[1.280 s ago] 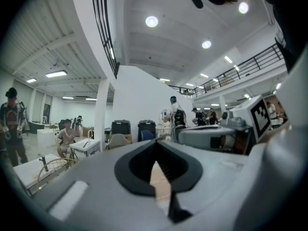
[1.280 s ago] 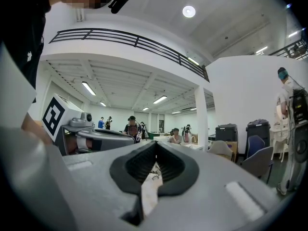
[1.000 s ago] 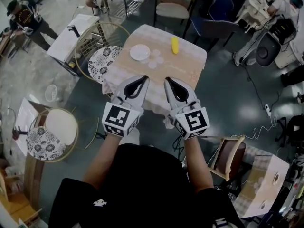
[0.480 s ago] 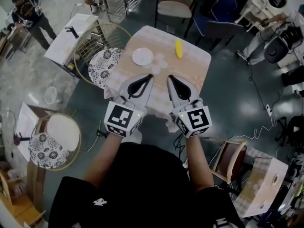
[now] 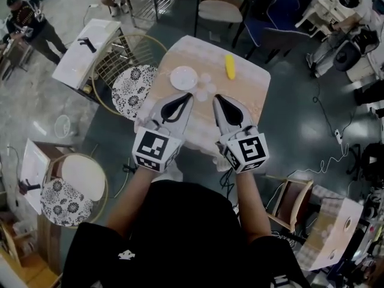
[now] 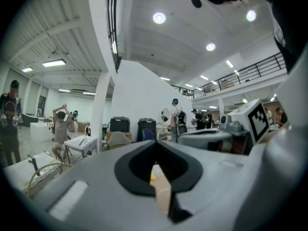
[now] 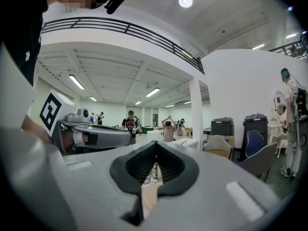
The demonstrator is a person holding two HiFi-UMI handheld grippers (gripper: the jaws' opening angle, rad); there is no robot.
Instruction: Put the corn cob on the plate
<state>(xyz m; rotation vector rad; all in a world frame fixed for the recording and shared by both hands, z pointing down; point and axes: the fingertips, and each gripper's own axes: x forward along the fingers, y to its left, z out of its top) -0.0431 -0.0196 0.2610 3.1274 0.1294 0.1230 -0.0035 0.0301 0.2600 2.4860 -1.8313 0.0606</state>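
Note:
A yellow corn cob lies on the far right part of the small table, which has a pale patterned cloth. A white plate sits left of the cob, well apart from it. My left gripper and right gripper are side by side over the table's near edge, both pointing level toward the far side, short of plate and cob. Each is shut and holds nothing. In the left gripper view the closed left gripper shows a bit of the yellow corn cob through the gap behind its tips. The right gripper is closed too.
A round wire chair with a floral cushion stands at the table's left, a beige chair and a blue chair at its far side. Small pale discs lie beside the plate. A white side table and a person are far left.
Both grippers have moved forward together toward the table, which now sits closer beneath them. Their jaws have stayed shut. Corn cob and plate have not moved on the table.

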